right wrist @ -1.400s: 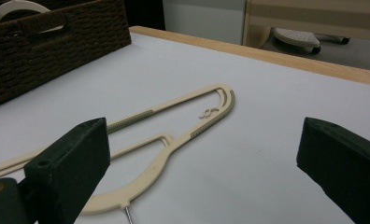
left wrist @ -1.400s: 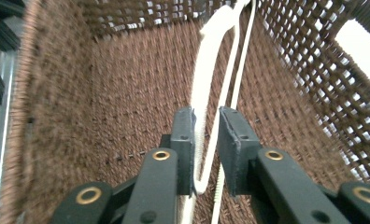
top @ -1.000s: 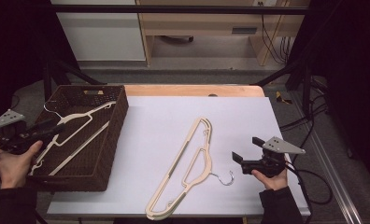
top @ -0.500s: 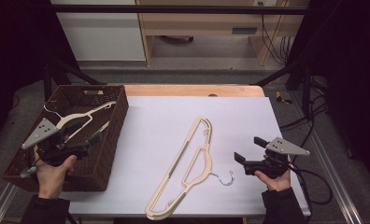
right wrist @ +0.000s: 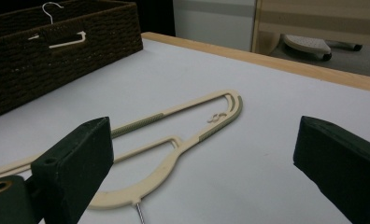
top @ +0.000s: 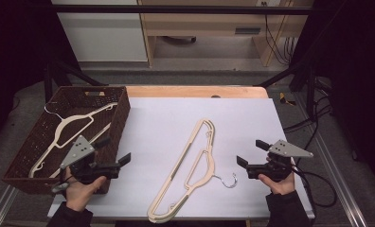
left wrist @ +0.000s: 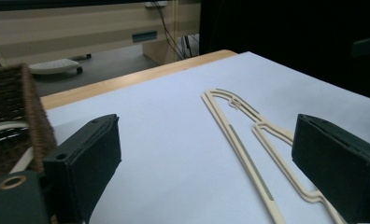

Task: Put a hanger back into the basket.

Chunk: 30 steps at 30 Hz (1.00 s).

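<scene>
The left tool (top: 114, 161) hangs at the near right corner of the dark woven basket (top: 121, 111), above its rim and the edge of the white counter (top: 157, 123). Its jaws have just been opening and now stand wide with nothing between them; in the left gripper view they frame bare counter and the far loop of the hanger. That cream hanger (top: 195, 165) lies flat on the counter, running from the far middle down toward the near edge, with its metal hook (top: 229, 181) curling out on the right side, close to the right tool.

The right tool (top: 252, 158) sits low over the counter near the right front, jaws spread wide and empty, pointing toward the hanger. In the right gripper view the hanger (right wrist: 174, 140) stretches across between the two black jaws, flat on the white surface, touched by neither.

Inside the basket lies a second cream hanger (top: 69, 130), tilted against the wicker, its hook up at the far left corner. The two tools are well apart, with the counter hanger between them.
</scene>
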Available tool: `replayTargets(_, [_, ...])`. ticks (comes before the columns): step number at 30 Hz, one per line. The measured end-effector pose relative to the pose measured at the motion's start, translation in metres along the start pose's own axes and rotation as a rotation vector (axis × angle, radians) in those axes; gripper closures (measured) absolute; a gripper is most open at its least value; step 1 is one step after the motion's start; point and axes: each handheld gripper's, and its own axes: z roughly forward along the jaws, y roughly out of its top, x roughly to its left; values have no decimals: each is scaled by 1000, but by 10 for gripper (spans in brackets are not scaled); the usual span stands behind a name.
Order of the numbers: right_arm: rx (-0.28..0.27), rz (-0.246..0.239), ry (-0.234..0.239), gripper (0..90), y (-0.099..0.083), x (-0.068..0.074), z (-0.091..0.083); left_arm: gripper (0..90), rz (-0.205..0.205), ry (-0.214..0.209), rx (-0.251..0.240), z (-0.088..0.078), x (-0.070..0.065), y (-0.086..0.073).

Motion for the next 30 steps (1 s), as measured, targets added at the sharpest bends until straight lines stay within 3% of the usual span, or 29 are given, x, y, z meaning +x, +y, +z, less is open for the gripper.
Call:
replayTargets(3, [13,4,2,55,-2,2,3,80,41,-18,37,13,-16,-7])
replayTargets(9, [33,-6,13,88,-4,5,6,80,57,-52,86,30,-29,-19])
replayTargets(16, [79,-24,60,172,-8,12,11,80,53,-75,127,39,-34,-31])
replayTargets(17, [111,-25,65,190,-11,15,15,80,50,-78,133,39,-34,-32])
replayTargets(23, [177,-44,98,279,-21,25,28,81,34,-94,144,43,-36,-38])
replayTargets(30, [247,-62,128,356,-34,31,46,81,49,-101,154,46,-42,-40])
